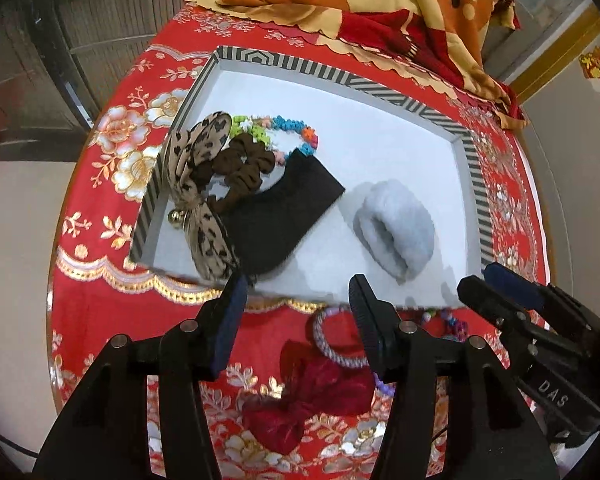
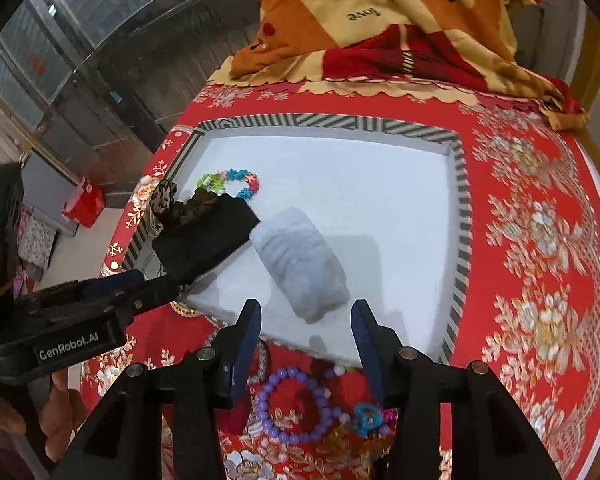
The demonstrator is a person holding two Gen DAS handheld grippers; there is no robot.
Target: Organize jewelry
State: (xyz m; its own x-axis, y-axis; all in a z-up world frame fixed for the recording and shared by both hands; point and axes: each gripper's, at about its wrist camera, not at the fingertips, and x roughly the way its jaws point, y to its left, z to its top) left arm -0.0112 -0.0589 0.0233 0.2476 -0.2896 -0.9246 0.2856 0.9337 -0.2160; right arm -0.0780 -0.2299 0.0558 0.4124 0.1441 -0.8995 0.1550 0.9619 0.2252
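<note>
Now both claws are hovering released at the near edge of the striped tray (image 1: 470, 152), nothing between the jaws of the left gripper (image 1: 295, 312) or the right gripper (image 2: 306, 332). Waiting on the red cloth just outside the tray is the purple bead bracelet (image 2: 291, 408), lying right under the right claw. It is looking light, rounded and slippery, likely rolling, so pinching across one strand of beads seems the safest hold.
</note>
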